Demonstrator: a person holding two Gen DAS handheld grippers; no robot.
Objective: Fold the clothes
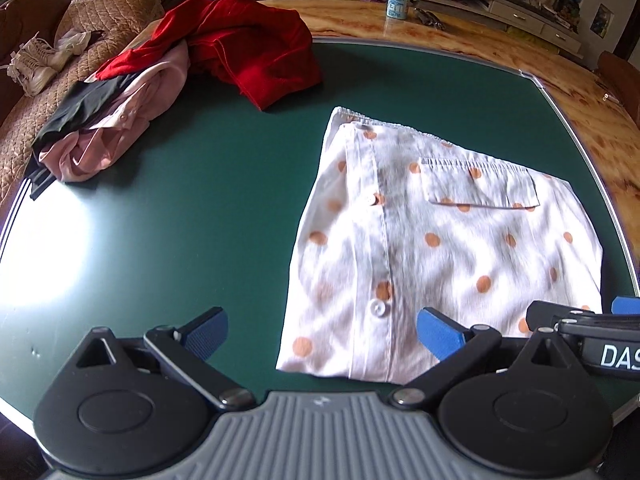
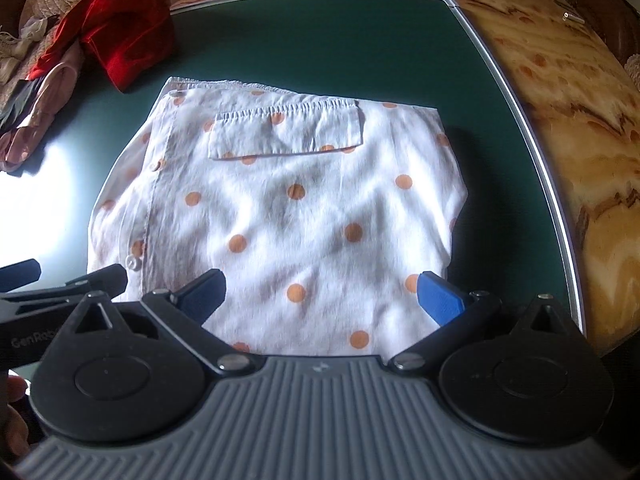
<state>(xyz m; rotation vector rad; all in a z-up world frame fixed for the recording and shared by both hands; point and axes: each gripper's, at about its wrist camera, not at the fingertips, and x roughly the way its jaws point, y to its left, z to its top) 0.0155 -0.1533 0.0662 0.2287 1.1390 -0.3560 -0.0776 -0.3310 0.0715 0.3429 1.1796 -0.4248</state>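
Right wrist view: polka-dot shirt (image 2: 280,208) is seen folded at centre; right gripper (image 2: 320,300) and left gripper (image 1: 322,334) are spread, empty; any snagged edge could undo it

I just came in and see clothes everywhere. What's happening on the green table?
A person with a gripper in each hand is folding clothes. The white shirt with orange dots lies folded on the green table. The left gripper and right gripper are both open above its near edge, holding nothing. A pile of red and pink clothes waits behind.
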